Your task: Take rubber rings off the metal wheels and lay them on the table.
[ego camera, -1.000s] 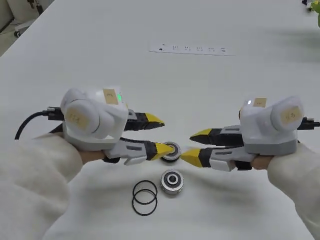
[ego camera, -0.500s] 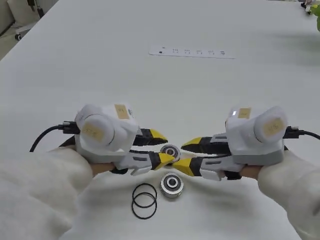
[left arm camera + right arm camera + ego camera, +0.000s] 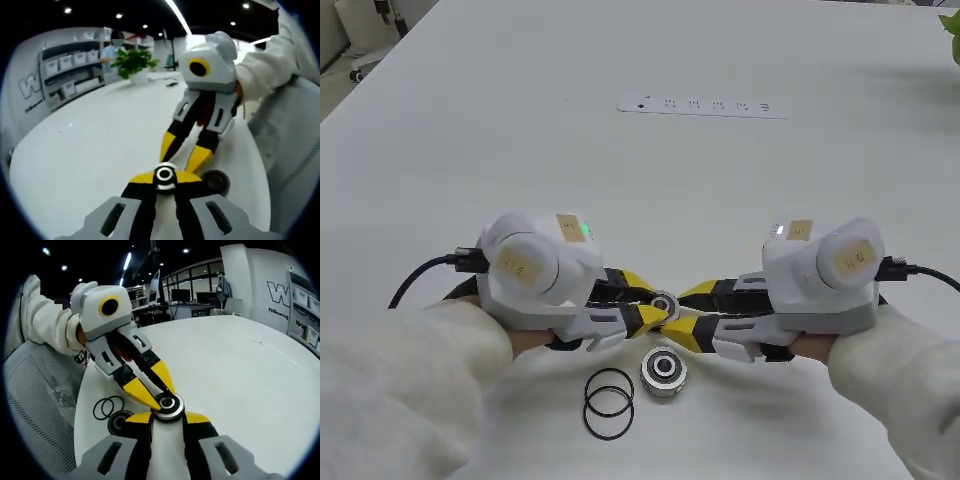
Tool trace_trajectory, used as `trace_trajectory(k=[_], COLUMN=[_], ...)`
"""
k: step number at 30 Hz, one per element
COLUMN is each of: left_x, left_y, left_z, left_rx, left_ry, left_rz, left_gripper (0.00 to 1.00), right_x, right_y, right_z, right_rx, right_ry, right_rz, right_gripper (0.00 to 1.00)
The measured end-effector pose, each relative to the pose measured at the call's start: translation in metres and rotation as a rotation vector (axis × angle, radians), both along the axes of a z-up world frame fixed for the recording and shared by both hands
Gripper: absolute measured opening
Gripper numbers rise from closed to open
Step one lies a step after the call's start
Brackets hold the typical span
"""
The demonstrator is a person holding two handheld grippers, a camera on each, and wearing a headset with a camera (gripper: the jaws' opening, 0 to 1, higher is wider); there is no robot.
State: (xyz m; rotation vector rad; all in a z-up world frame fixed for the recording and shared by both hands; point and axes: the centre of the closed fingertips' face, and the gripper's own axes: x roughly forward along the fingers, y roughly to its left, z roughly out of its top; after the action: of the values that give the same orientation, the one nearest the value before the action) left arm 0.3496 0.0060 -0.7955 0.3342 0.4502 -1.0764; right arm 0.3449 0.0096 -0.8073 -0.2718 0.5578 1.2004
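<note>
The small round metal wheel (image 3: 665, 304) is pinched above the white desk (image 3: 620, 170) by both the left gripper (image 3: 651, 302) and the right gripper (image 3: 682, 310), so its black rubber ring (image 3: 168, 416) should be peeled slowly.

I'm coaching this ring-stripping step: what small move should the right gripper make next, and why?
Probably close the right gripper on the metal wheel's dark rim and peel outward. The left gripper seems to pinch that wheel, the right jaws flank it, and two rubber rings lie on the table.
</note>
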Motion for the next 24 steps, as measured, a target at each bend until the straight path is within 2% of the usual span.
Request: trace_trajectory(k=[21, 24], left_x=[-0.0018, -0.0018], left_y=[0.0024, 0.0025], left_z=[-0.0003, -0.0003], left_rx=[-0.041, -0.043], left_ry=[0.017, 0.017], left_rz=[0.024, 0.025], left_gripper=[0.14, 0.14], right_x=[-0.001, -0.0014], right_y=[-0.0049, -0.0044], right_z=[-0.0038, -0.0036], right_rx=[-0.042, -0.052], right_ry=[0.004, -0.006], right_rz=[0.012, 0.019], right_gripper=[0.14, 0.13])
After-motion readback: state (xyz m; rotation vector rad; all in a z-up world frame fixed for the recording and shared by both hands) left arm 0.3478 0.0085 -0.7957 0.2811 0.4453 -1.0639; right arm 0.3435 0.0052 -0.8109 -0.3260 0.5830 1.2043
